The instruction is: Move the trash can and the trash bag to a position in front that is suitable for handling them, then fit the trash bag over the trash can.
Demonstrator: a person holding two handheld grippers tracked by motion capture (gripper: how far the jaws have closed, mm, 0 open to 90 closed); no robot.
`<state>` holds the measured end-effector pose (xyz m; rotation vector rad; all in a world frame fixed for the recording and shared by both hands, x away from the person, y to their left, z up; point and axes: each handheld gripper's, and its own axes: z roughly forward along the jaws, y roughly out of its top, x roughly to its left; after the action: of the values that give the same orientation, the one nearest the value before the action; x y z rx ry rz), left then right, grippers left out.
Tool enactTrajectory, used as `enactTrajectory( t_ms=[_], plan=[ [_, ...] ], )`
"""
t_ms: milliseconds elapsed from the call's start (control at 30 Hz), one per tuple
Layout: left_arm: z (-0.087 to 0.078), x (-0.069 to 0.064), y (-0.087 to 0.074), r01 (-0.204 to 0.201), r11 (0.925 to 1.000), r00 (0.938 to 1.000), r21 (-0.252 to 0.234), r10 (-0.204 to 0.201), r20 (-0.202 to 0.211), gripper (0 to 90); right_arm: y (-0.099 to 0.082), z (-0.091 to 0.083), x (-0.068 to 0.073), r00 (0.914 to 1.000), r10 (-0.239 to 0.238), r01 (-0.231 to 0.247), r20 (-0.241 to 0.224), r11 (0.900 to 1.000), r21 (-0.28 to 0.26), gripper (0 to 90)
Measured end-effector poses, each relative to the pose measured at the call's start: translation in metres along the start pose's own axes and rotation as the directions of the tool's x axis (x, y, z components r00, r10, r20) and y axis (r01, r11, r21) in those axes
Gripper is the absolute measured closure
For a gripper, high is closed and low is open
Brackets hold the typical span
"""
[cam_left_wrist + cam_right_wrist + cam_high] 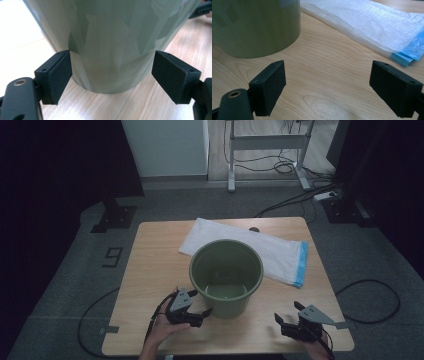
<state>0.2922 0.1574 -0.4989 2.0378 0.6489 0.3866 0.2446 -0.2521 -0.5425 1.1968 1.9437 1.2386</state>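
**Both grippers open at the near edge, bucket between them and the bag**

Your left gripper (196, 314) sits near the near edge of the tabletop (150, 270), left of centre, with its jaws spread apart and holding nothing. In the left gripper view the bucket (110, 42) stands between the two pads. The left pad (58, 77) lies just beside the bucket wall at its lower part; whether it touches cannot be told. The right pad (172, 76) stands clear of the wall.

Your right gripper (286, 322) is near the near right corner of the tabletop, well apart from the bucket. Its jaws are also spread wide and empty. In the right gripper view, bare wood lies between the pads; the bucket (254, 25) is at upper left and the bag (367, 27) at upper right.

The bucket (226, 276) is green, upright and open at the top, standing near the middle of the tabletop, slightly toward the near edge. Its base rests flat on the wood.

The bag (272, 251) is white with a blue end. It lies flat behind the bucket, running from the far edge toward the right edge, blue end to the right. The bucket rim overlaps it in the high view.

No readable label or brand shows on the bucket or bag. A mark shaped like the numeral 9 (113, 256) shows on the floor left of the table.
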Motion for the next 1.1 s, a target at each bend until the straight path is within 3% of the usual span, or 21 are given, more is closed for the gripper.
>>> enactTrajectory(
  t_ms=[100, 133, 167, 200, 233, 333, 433, 700, 767, 800, 900, 1000, 1100],
  plan=[
    [-0.01, 0.0, -0.002, 0.018, 0.9998, 0.9984, -0.005, -0.019, -0.053, 16.3, 0.0, -0.002, -0.001, 1.0, 0.004, -0.003, 0.009, 1.0, -0.004, 13.3],
    [-0.02, 0.003, -0.006, 0.042, 0.9991, 0.9945, -0.01, -0.042, -0.096, 16.3, 0.0, -0.004, -0.003, 0.9998, 0.01, -0.01, 0.018, 0.9999, -0.012, 13.3],
    [-0.02, 0.003, -0.006, 0.042, 0.9991, 0.9945, -0.01, -0.042, -0.096, 16.3, 0.0, -0.004, -0.003, 0.9998, 0.01, -0.01, 0.018, 0.9999, -0.012, 13.3],
    [-0.03, 0.007, -0.012, 0.07, 0.9974, 0.9877, -0.017, -0.071, -0.139, 16.0, 0.0, -0.005, -0.004, 0.9996, 0.015, -0.014, 0.025, 0.9998, -0.016, 13.3],
    [-0.03, 0.007, -0.012, 0.07, 0.9974, 0.9877, -0.017, -0.071, -0.139, 15.6, 0.0, -0.005, -0.004, 0.9996, 0.015, -0.014, 0.025, 0.9998, -0.016, 13.3],
    [-0.043, 0.014, -0.02, 0.134, 0.9902, 0.975, -0.038, -0.139, -0.174, 14.4, 0.0, -0.004, -0.005, 0.9991, 0.02, -0.02, 0.038, 0.9997, -0.012, 13.3],
    [-0.051, 0.02, -0.027, 0.168, 0.9844, 0.963, -0.053, -0.175, -0.205, 14.4, 0.0, -0.003, -0.006, 0.9989, 0.018, -0.018, 0.044, 0.9998, -0.004, 13.4],
    [-0.058, 0.028, -0.036, 0.175, 0.9844, 0.9475, -0.013, -0.172, -0.269, 14.4, 0.002, 0.002, -0.01, 0.9964, 0.027, -0.028, 0.081, 0.9995, 0.013, 13.4],
    [-0.058, 0.029, -0.038, 0.179, 0.9838, 0.9456, -0.004, -0.173, -0.275, 14.4, 0.006, 0.007, -0.012, 0.9957, 0.03, -0.031, 0.088, 0.9994, 0.013, 13.4],
    [-0.058, 0.03, -0.04, 0.183, 0.9831, 0.9404, 0.014, -0.17, -0.294, 14.4, 0.01, 0.014, -0.013, 0.9935, 0.035, -0.038, 0.108, 0.9989, 0.026, 13.5],
    [-0.059, 0.032, -0.043, 0.192, 0.9809, 0.9353, 0.032, -0.173, -0.309, 14.4, 0.015, 0.022, -0.015, 0.9923, 0.051, -0.054, 0.113, 0.9982, 0.026, 13.5],
    [-0.06, 0.035, -0.045, 0.21, 0.9771, 0.9297, 0.032, -0.19, -0.316, 14.4, 0.024, 0.039, -0.022, 0.9926, 0.019, -0.025, 0.12, 0.9985, 0.048, 13.5],
    [-0.063, 0.038, -0.048, 0.229, 0.973, 0.9238, 0.029, -0.208, -0.322, 14.4, 0.031, 0.047, -0.029, 0.9917, 0.024, -0.03, 0.126, 0.9983, 0.051, 13.4]
  ],
)
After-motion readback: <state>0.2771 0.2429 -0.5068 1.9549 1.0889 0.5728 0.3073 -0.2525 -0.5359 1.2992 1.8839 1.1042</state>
